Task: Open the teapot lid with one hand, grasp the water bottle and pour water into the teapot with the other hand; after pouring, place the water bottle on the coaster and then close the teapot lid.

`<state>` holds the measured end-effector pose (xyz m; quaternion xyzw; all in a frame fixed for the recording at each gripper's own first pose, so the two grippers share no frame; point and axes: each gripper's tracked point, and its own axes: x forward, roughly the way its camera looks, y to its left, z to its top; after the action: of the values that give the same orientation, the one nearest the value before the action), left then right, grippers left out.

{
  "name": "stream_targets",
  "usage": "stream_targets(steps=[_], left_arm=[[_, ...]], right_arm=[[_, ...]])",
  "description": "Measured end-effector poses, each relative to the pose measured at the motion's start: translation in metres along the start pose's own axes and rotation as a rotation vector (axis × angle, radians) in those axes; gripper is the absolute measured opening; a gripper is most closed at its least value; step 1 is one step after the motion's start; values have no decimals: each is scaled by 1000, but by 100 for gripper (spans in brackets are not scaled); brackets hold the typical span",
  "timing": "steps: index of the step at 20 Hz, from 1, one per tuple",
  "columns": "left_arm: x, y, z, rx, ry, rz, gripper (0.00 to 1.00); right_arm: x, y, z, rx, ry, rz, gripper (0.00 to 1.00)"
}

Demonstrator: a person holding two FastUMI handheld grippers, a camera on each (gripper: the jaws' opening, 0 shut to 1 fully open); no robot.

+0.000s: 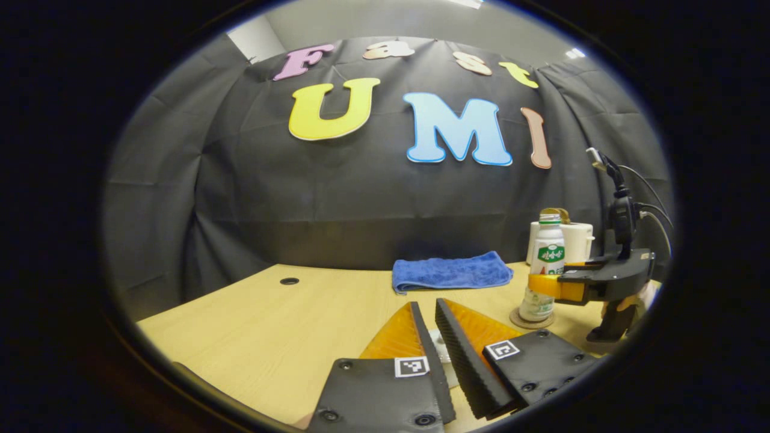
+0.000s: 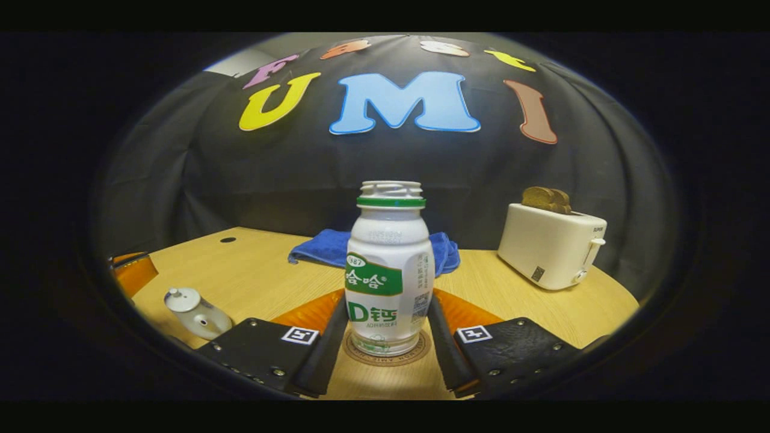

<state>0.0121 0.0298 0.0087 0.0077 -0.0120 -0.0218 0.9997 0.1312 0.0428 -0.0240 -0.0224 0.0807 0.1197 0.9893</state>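
One water bottle (image 2: 389, 270) stands upright on one round coaster (image 2: 387, 356) at the near middle of the right gripper view, its cap off and its threaded neck bare. The right gripper (image 2: 388, 337) brackets it, one finger at each side of the base; whether the jaws press the bottle or have let go I cannot tell, as the pads sit just beside its wall. One teapot (image 2: 195, 313), lid on, sits at eight o'clock from the bottle, near the desk's (image 2: 252, 276) front-left edge. One blue towel (image 2: 328, 248) lies folded behind the bottle at twelve o'clock, and one toaster (image 2: 550, 246) holding bread slices stands at two o'clock, near the rounded right edge. The stretch of desk between teapot and towel is bare apart from one small cable hole (image 2: 227, 239) at ten o'clock. In the left gripper view, the left gripper (image 1: 434, 322) hovers over the desk with its jaws nearly closed and nothing between them; the bottle shows at three o'clock from it. The bottle's label is green and white with Chinese characters and a large letter D; the smaller print is too fine to make out.
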Motion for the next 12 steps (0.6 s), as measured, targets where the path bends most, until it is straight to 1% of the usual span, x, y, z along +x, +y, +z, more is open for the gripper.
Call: stream_targets(steps=[5, 6, 7, 8, 10, 11, 12], left_arm=[[-1, 0, 0, -4, -1, -2, 21], [-1, -1, 0, -4, -1, -1, 100], [0, 0, 0, -4, -1, -1, 100], [-1, -1, 0, -4, 0, -3, 100], [-1, -2, 0, -4, -2, -6, 67], [-1, -3, 1, -3, -4, -7, 50], [-1, -3, 2, -2, -5, -8, 33]], right_arm=[[0, -1, -1, -4, 2, -2, 69], [0, -1, 0, 2, 2, -5, 69], [-1, -2, 0, 8, 0, -6, 74], [-1, -4, 1, 9, -4, -11, 74], [-4, -5, 5, 14, -20, -17, 87], [-7, -6, 8, 20, -31, -18, 97], [-9, -5, 10, 27, -41, -18, 99]])
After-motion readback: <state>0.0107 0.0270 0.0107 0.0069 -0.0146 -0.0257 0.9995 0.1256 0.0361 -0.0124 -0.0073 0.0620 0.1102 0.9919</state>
